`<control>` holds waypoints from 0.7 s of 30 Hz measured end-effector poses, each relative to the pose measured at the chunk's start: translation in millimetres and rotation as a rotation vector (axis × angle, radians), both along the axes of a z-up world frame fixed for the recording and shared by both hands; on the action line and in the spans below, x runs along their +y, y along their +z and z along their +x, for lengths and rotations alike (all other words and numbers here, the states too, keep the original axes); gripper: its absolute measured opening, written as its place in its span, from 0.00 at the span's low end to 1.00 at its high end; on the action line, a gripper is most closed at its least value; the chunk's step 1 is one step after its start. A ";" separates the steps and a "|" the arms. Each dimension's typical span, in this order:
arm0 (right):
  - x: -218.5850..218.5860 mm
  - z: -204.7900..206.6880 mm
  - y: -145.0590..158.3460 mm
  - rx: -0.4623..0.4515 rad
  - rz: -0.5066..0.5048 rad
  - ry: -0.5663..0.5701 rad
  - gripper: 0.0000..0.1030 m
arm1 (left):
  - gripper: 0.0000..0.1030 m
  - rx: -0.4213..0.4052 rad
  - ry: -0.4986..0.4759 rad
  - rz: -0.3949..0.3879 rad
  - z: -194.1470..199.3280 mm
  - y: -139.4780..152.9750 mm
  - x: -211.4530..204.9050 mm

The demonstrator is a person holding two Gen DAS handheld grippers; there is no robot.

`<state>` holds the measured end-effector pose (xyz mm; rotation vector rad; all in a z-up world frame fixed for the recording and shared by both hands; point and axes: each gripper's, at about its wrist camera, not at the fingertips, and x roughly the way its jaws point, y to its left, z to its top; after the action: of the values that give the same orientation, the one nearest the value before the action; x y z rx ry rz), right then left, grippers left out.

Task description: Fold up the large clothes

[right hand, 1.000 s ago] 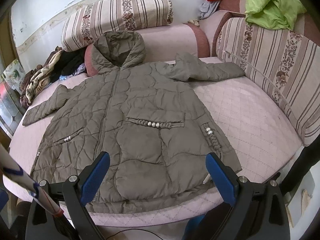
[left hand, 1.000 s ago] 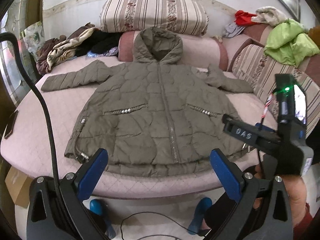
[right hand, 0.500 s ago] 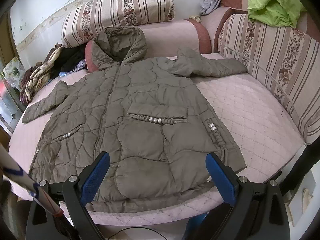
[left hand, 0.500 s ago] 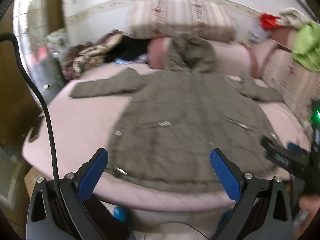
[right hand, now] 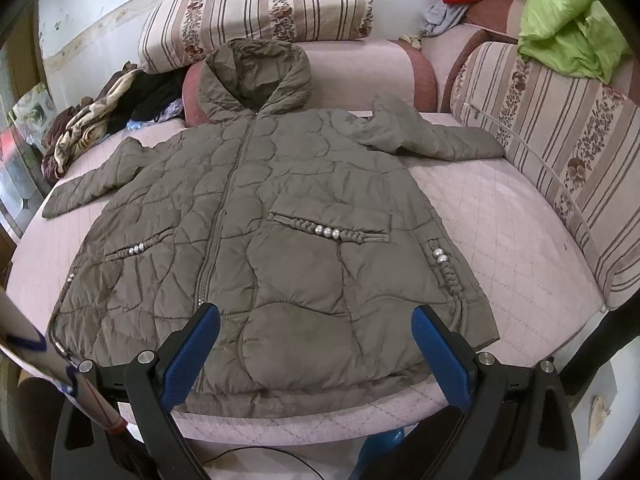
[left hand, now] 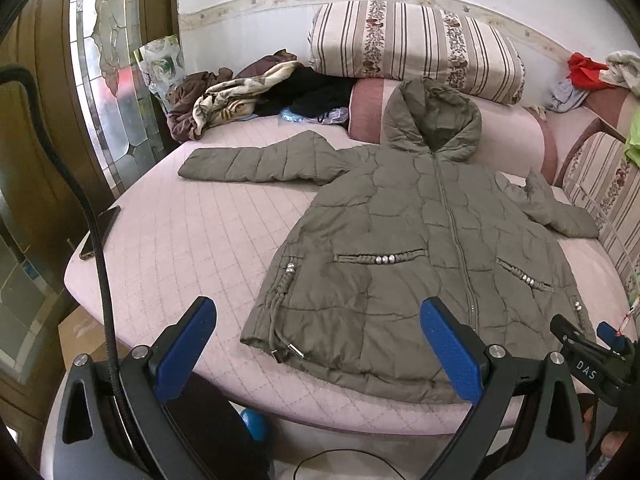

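Note:
An olive quilted hooded jacket lies spread flat, zipped, front up, on a pink quilted bed, with both sleeves stretched out sideways. The hood rests against the pink bolster. My left gripper is open, hovering before the bed's front edge near the jacket's lower left hem corner. My right gripper is open too, just above the hem at the bed's front edge, holding nothing. The right gripper's body shows at the lower right of the left wrist view.
A striped pillow lies at the back, with piled clothes at the back left. A phone sits on the bed's left edge. Striped cushion and green garment line the right. A cable runs on the floor.
My left gripper has swung left and closer, so the jacket sits to the right and the left sleeve and window came into view. My right gripper has edged toward the hem.

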<state>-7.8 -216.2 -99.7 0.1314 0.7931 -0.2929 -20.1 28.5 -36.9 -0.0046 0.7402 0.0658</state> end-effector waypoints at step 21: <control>4.9 3.3 -9.1 0.058 -0.084 -0.003 0.96 | 0.99 0.049 -0.003 0.024 1.6 -9.0 -4.3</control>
<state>-4.5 -211.3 -108.8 0.0453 0.8365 -0.3338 -18.6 24.2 -45.8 0.0211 0.7881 0.0716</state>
